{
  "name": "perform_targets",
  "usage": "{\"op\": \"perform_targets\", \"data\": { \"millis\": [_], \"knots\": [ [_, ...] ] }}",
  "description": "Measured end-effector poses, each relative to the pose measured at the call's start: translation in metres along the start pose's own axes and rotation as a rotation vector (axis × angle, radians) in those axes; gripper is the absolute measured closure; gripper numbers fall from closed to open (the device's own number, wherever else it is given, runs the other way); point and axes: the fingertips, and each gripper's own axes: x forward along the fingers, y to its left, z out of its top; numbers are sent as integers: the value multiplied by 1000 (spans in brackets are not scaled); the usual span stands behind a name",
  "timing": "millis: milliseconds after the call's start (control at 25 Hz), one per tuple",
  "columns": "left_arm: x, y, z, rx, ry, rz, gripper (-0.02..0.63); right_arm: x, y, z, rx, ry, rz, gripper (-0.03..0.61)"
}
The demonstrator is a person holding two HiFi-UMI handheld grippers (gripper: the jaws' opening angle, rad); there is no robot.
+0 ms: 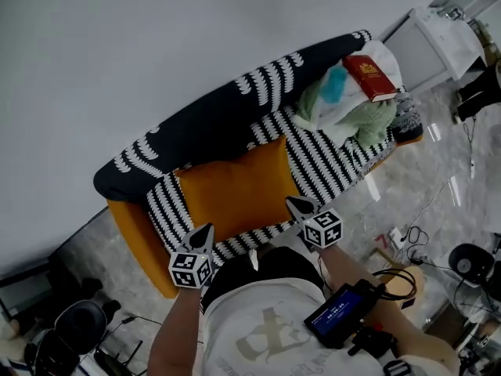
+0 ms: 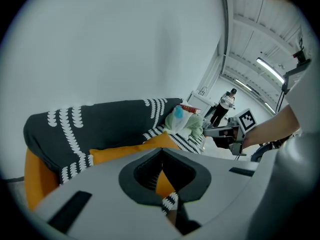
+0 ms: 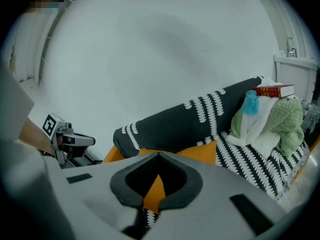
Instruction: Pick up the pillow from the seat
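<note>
**Item 1: pillow**. Orange, square, plain cloth cover. It lies flat on the left half of the sofa seat, with its far edge against the backrest and its near edge at the seat's front edge. Nothing rests on it.
Handling (judged): light, soft and easily squashed. The cover is not slippery. It would likely sag and swing if lifted by one corner.
Hold (judged): pinch the two near corners or the near seam, one claw to each, gathering cloth and filling together. Both claws must open first.

**Item 2: left claw**. Jaws together, nothing between them. It hovers just off the pillow's near-left corner without touching.

**Item 3: right claw**. Jaws together and empty. It sits over the front edge of the seat, by the pillow's near-right corner. Contact cannot be told.

**Item 4: sofa**. Orange body under a black throw with white stripe pattern.

**Item 5: heap of cloth**. Green and white, at the right end of the seat, well apart from the pillow.

**Item 6: red book**. It lies on top of the heap.
</note>
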Motion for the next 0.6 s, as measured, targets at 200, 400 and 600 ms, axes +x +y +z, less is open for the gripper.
{"op": "perform_targets", "data": {
  "millis": [200, 400, 600],
  "knots": [
    [19, 14, -24, -26, 24, -28, 603, 11, -13, -24, 63, 28, -86, 566],
    [32, 32, -49, -59, 48, -28, 603, 23, -9, -45, 26, 85, -102, 566],
    [43, 49, -73, -86, 65, -31, 603, 36, -14, -66, 2, 126, -116, 566]
  ]
}}
